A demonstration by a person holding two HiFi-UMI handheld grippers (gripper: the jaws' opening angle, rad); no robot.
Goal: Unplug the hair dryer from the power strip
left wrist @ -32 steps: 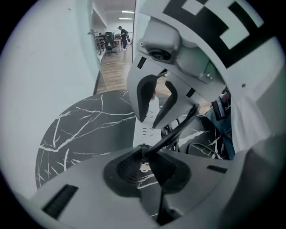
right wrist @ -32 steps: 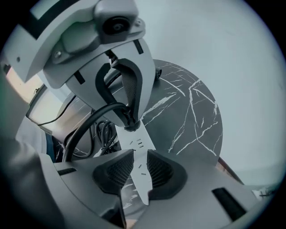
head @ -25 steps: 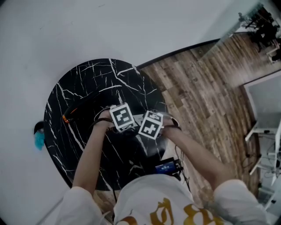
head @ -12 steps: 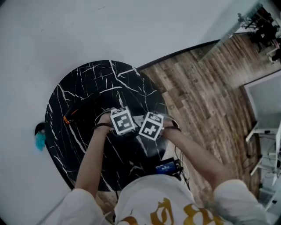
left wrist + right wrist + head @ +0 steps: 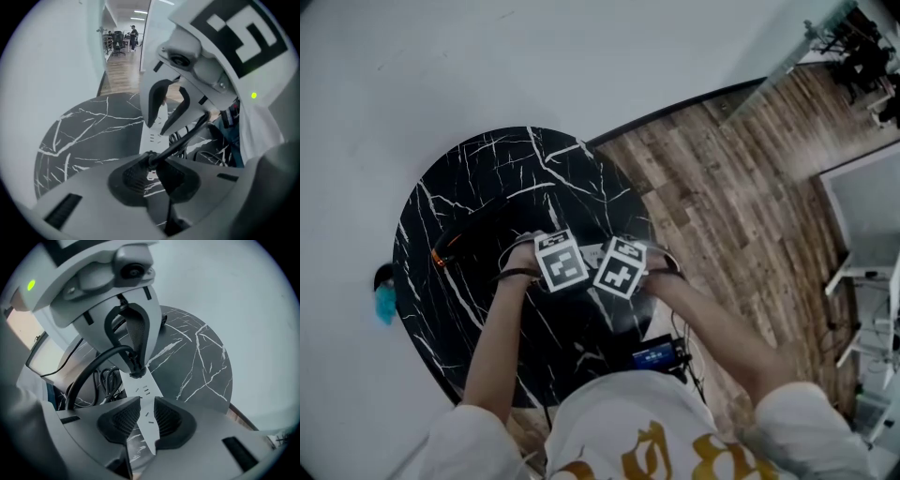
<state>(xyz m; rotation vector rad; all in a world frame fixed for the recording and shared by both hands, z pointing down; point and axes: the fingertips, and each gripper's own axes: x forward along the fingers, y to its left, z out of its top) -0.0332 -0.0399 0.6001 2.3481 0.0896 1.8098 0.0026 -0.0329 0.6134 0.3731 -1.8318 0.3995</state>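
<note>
While the right gripper [image 5: 142, 417] clamps the white power strip [image 5: 149, 394] between its pads, the left gripper [image 5: 150, 166], jaws just closing, pinches the black plug [image 5: 150, 158] at its fingertips, the strip stretching ahead across the marble table [image 5: 84, 131]

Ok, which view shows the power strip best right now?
Right gripper view: the white power strip runs between its jaws, slots visible. Left gripper view shows a partly covered stretch; head view only a sliver.
</note>
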